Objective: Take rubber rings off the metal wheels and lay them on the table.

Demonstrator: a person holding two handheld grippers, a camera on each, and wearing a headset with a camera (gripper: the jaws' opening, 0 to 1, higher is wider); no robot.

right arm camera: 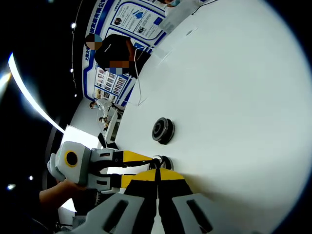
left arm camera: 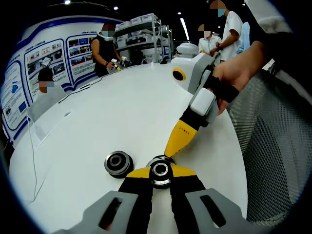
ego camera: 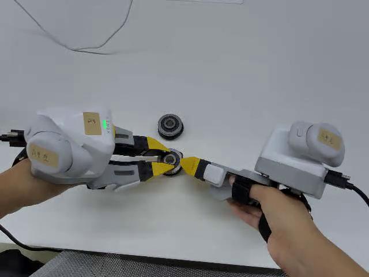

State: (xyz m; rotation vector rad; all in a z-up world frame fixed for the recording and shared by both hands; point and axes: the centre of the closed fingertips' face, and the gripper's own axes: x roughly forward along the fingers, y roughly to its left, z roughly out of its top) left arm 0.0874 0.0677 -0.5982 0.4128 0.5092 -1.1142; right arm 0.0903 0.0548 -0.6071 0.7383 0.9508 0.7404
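A small metal wheel (ego camera: 172, 161) with a black rubber ring is held just above the table, and my left gripper (ego camera: 167, 160) is shut on it from the left. In the left gripper view the wheel (left arm camera: 161, 171) sits between the yellow jaw tips. My right gripper (ego camera: 187, 165) comes in from the right, jaws together, its tips pinching the ring at the wheel's rim (right arm camera: 165, 162). A second wheel (ego camera: 170, 126), ring still on, lies on the table just behind; it also shows as wheel (left arm camera: 118, 163) and wheel (right arm camera: 163, 130).
The white table (ego camera: 242, 75) stretches far back. A thin grey cable (ego camera: 75, 46) curls at the back left. The near table edge (ego camera: 173, 262) runs below my hands. People stand around the far side of the table (left arm camera: 122, 97) in the left gripper view.
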